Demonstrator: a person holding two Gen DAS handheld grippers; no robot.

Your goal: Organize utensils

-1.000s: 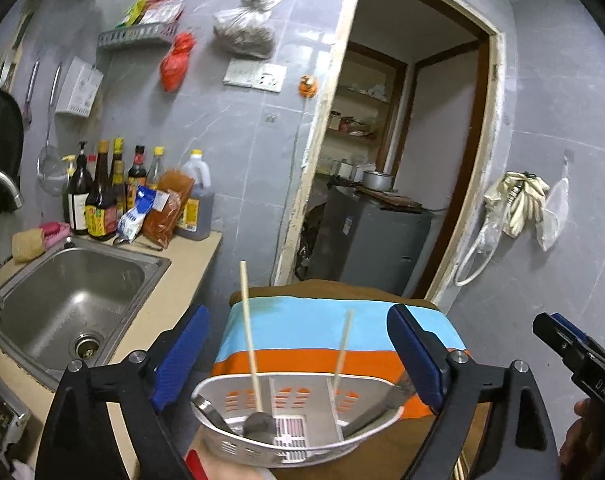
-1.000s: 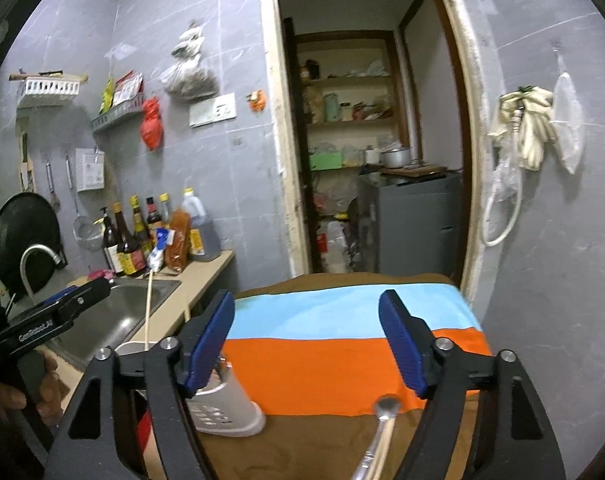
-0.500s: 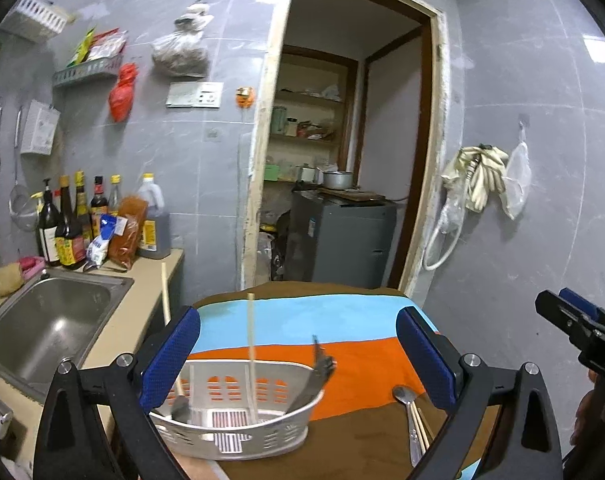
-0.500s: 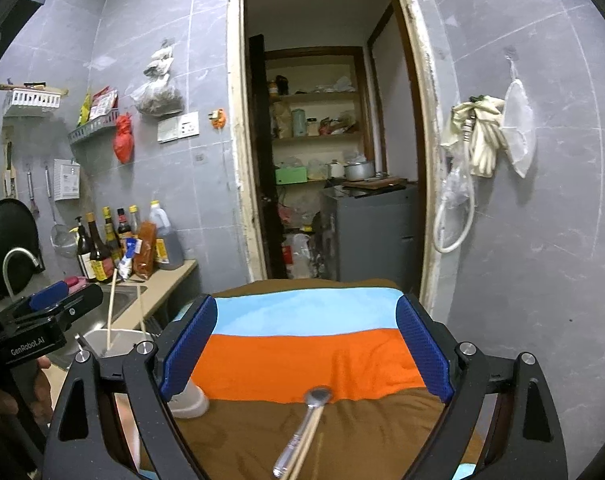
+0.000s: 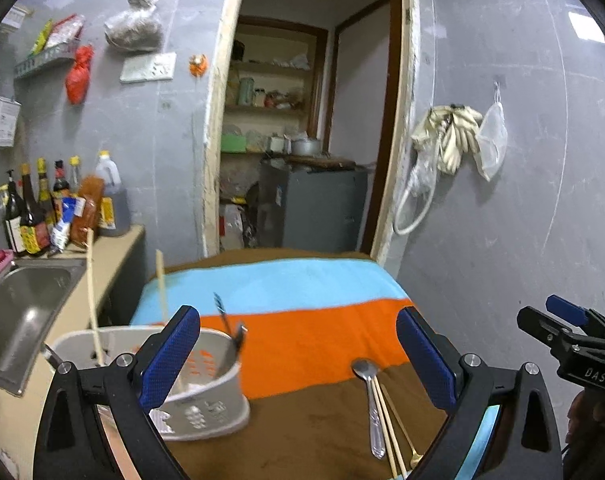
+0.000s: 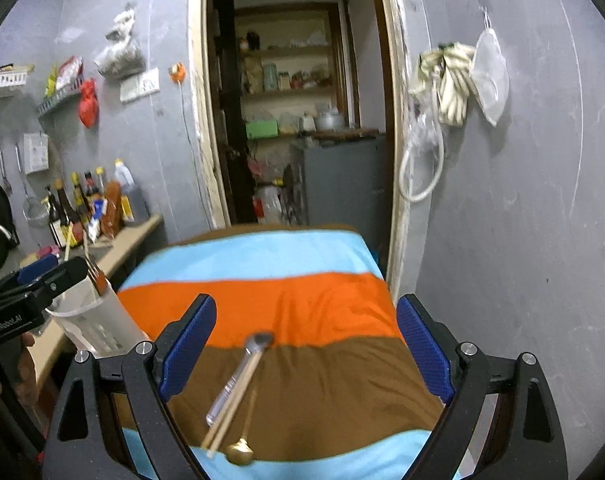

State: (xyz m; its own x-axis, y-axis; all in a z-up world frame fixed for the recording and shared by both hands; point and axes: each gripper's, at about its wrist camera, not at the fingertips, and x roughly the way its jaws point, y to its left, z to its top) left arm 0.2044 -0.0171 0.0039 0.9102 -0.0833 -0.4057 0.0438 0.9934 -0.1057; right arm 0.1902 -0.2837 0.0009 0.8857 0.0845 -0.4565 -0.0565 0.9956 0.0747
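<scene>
A white plastic utensil holder (image 5: 206, 396) stands at the left edge of the striped cloth (image 5: 302, 320), with chopsticks (image 5: 92, 296) and a fork (image 5: 226, 332) upright in it; it also shows in the right wrist view (image 6: 98, 324). A steel spoon (image 5: 370, 404), a pair of chopsticks (image 5: 386, 428) and a small gold spoon (image 6: 240, 450) lie on the brown stripe. My left gripper (image 5: 298, 356) is open and empty above the cloth, the holder by its left finger. My right gripper (image 6: 302, 352) is open and empty above the loose utensils (image 6: 238, 384).
A steel sink (image 5: 18, 312) and a counter with sauce bottles (image 5: 42, 208) lie to the left. A grey wall (image 5: 522, 200) stands close on the right, with rags hanging (image 5: 450, 136). A doorway (image 5: 302, 140) opens behind the table.
Both grippers have swung to the right. In the left wrist view the holder has slid from centre to the lower left, and the loose spoon and chopsticks have come into view.
</scene>
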